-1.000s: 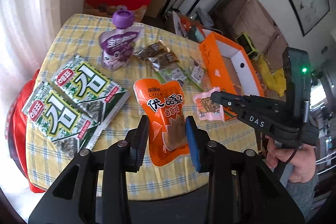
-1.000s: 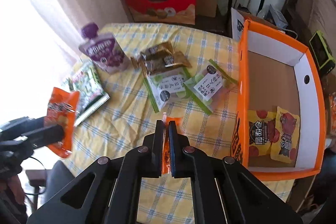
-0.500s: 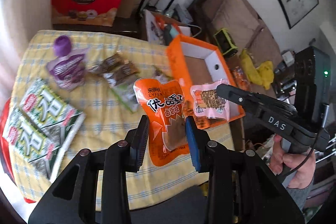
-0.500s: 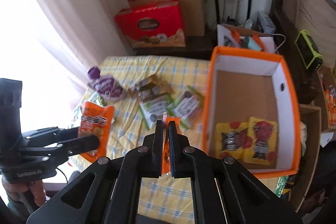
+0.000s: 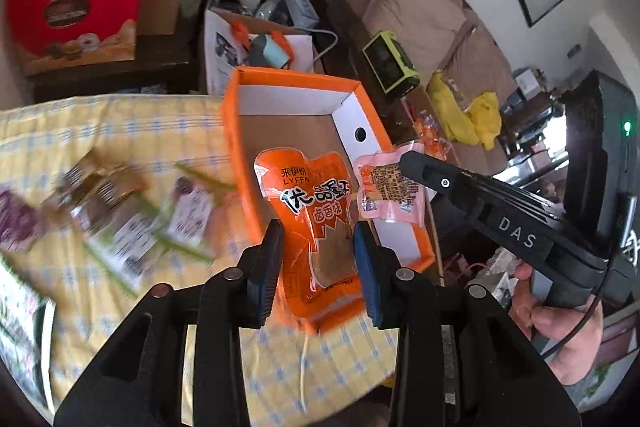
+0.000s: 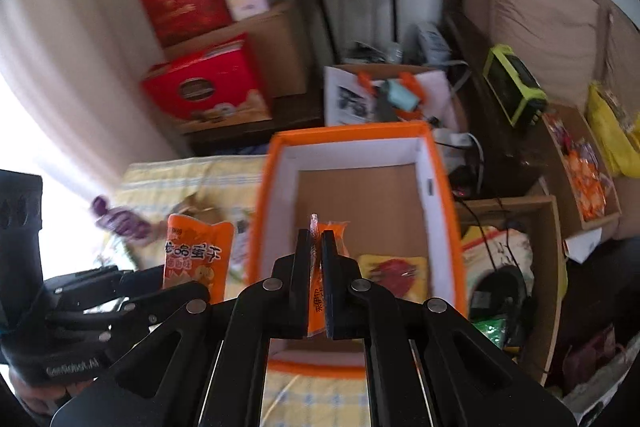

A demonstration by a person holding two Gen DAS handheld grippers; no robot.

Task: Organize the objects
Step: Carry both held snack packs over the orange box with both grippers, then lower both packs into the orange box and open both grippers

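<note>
My left gripper (image 5: 317,241) is shut on an orange snack pouch (image 5: 308,187), held upright over the near left corner of the orange box (image 5: 236,147). To its right, my right gripper (image 5: 405,159) is shut on a small pink packet (image 5: 384,191) above the box's right wall. In the right wrist view that packet (image 6: 315,291) shows edge-on between the closed right gripper (image 6: 317,239), above the inside of the orange box (image 6: 264,195). Yellow-and-red packets (image 6: 394,273) lie on the box floor. The left gripper (image 6: 180,293) and its orange pouch (image 6: 198,255) appear at the lower left.
The box sits at the right end of a table with a yellow checked cloth (image 5: 120,131), where several blurred snack packets (image 5: 120,223) and a purple pouch (image 6: 120,221) lie. Red gift boxes (image 5: 76,15) stand behind; a cardboard box (image 6: 516,211) and a sofa are right.
Both grippers have swung right with their packets, from over the tablecloth to above the orange box. Neither grip has altered.
</note>
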